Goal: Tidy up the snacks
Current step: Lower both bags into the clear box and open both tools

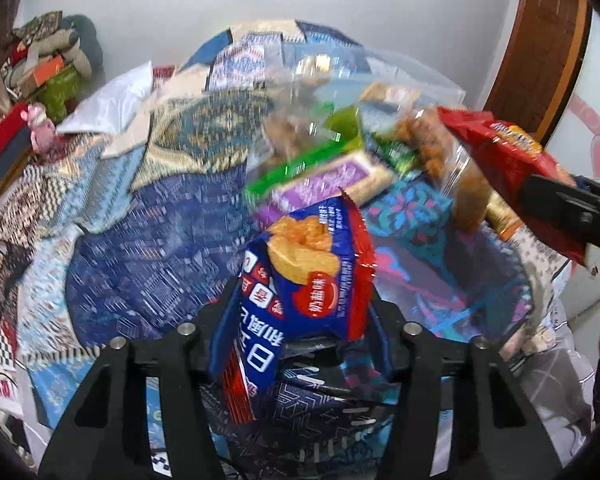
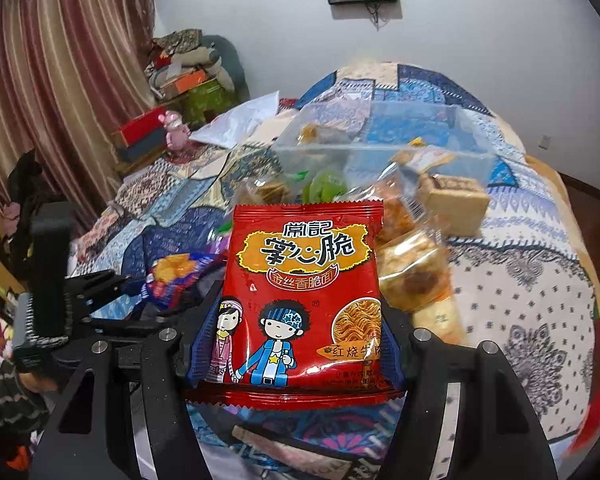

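My left gripper (image 1: 300,320) is shut on a blue and red snack packet (image 1: 300,276) with a fried ring picture, held above the bed. My right gripper (image 2: 296,340) is shut on a red crispy-noodle packet (image 2: 304,292) with cartoon figures; the packet also shows in the left wrist view (image 1: 512,164) at the right. A clear plastic box (image 2: 380,136) stands on the bed ahead, with a few snacks inside. Several loose snack packets (image 2: 412,264) lie in a pile in front of it, including a purple one (image 1: 332,184) and green ones (image 2: 326,188).
The bed has a patchwork blue quilt (image 1: 148,248). A white bag (image 2: 240,120) lies at its far left. Boxes and clutter (image 2: 188,80) stand by the striped curtain (image 2: 60,80). A wooden door frame (image 1: 540,48) is at the right. The left gripper (image 2: 112,284) shows in the right wrist view.
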Tool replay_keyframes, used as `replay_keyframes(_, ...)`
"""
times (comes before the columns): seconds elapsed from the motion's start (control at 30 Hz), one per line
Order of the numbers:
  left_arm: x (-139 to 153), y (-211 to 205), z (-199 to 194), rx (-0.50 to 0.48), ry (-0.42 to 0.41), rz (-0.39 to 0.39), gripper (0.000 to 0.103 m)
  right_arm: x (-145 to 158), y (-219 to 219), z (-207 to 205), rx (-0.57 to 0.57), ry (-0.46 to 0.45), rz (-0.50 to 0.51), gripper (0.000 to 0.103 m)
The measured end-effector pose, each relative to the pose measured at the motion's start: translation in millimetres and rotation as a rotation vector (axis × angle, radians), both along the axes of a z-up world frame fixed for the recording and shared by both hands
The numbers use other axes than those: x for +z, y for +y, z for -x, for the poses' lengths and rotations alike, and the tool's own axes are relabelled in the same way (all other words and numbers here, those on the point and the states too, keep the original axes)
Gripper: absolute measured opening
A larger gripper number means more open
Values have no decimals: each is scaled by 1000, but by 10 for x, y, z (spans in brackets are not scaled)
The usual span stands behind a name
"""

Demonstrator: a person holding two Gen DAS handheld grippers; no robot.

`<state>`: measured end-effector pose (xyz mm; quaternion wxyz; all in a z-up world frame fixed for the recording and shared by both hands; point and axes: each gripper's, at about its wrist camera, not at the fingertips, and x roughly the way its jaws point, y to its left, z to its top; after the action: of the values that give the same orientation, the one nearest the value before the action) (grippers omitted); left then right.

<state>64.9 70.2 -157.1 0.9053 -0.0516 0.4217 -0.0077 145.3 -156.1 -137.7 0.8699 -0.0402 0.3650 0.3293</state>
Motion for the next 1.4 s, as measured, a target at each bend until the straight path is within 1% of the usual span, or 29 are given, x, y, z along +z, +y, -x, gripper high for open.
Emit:
replay_keyframes(0.1, 192, 25, -3, -2, -37, 29, 55, 72, -55, -26, -18, -21, -9, 62)
replay_keyframes(0.17, 361, 30, -5, 3, -82, 23, 55, 133, -85, -62, -29, -37, -18, 62)
replay_keyframes(0.33, 715, -3, -101, -8, -162, 24, 55, 266, -166, -152, -57, -76, -32, 62)
replay_keyframes(0.47, 969, -56, -296, -21, -219, 14, 55, 388, -246, -283, -83, -105, -51, 62)
replay_keyframes(0.6, 1131, -123, -548, -41, -252, 10, 55, 502, -296, -452, -113, -132, -63, 63)
replay_keyframes(0.83, 1223, -233, -1048, -72, -264, 9, 55, 557, -308, -844, -149, -136, -61, 63)
replay_keyframes(1.0, 1209, -272, -1492, -85, -244, 33, 55, 524, -271, -1131, -164, -129, -50, 63)
replay_keyframes(1.23, 1052, -305, -2047, -87, -202, 62, 55, 431, -222, -1590, -174, -95, -41, 63)
replay_keyframes(1.4, 861, -334, -2393, -89, -155, 58, 55, 306, -140, -1844, -169, -72, 1, 63)
